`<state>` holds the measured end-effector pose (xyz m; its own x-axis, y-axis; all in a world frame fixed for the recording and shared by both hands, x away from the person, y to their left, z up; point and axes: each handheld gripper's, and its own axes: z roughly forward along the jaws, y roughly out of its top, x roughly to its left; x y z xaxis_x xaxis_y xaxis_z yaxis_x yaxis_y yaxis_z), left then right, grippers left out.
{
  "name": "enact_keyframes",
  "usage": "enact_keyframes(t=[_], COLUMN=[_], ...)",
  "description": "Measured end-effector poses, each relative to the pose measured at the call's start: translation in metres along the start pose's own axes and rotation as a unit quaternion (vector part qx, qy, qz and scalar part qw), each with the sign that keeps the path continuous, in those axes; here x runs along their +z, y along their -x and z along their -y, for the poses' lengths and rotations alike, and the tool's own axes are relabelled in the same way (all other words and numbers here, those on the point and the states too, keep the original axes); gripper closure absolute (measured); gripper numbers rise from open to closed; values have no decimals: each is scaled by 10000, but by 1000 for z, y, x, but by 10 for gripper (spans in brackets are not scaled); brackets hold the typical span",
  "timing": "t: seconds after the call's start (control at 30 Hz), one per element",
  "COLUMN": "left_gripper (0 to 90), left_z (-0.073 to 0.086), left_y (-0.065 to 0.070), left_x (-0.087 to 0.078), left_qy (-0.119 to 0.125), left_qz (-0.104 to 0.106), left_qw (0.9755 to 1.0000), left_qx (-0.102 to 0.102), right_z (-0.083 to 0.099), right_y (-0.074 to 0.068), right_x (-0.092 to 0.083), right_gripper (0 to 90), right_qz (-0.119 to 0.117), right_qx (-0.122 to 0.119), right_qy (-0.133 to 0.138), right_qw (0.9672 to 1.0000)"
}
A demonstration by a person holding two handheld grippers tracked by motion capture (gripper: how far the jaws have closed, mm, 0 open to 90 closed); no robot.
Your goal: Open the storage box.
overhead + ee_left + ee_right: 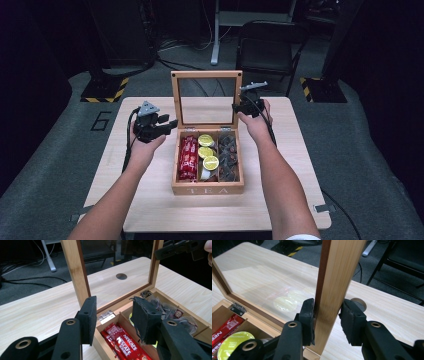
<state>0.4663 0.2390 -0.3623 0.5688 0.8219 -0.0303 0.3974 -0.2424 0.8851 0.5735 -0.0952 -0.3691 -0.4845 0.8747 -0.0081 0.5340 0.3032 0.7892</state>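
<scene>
A wooden tea box [207,190] stands mid-table with its glass lid [176,97] raised upright. Inside lie red Nescafe sachets [188,158], yellow-green capsules [208,151] and dark wrapped tea bags [229,157]. My right gripper [240,106] is at the lid's right side. In the right gripper view it [327,308] is shut on the lid's wooden frame [337,277], one pad on each face. My left gripper [171,123] hovers by the box's back left corner. Its jaws [113,306] stand apart with nothing pressed between them, above the sachets [125,343] and a hinge [106,315].
The light wooden table [150,200] has a round cable hole [121,276] behind the box. A black chair [267,45] and a white desk leg [216,35] stand beyond the far edge. Cables trail from both grippers.
</scene>
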Motion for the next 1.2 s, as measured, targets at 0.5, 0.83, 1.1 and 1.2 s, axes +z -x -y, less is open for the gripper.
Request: enact_keyframes(t=[0.5, 0.83, 1.1, 1.2], left_gripper=[551, 544, 506, 494], left_z=[6, 8, 8, 8], left_y=[-6, -7, -6, -5], left_x=[-3, -6, -7, -8], left_qy=[-51, -20, -35, -7], left_qz=[-29, -52, -56, -50], left_qw=[10000, 9999, 9999, 9999], left_qx=[-47, -85, -107, -135], right_z=[0, 2, 10, 12], right_y=[3, 3, 5, 1], right_x=[8, 4, -3, -10], right_gripper=[651, 610, 566, 556], right_qz=[100, 16, -125, -222], right_qx=[-178, -73, 67, -1], right_qy=[-262, -202, -209, -154], right_qw=[9994, 9998, 9997, 9996])
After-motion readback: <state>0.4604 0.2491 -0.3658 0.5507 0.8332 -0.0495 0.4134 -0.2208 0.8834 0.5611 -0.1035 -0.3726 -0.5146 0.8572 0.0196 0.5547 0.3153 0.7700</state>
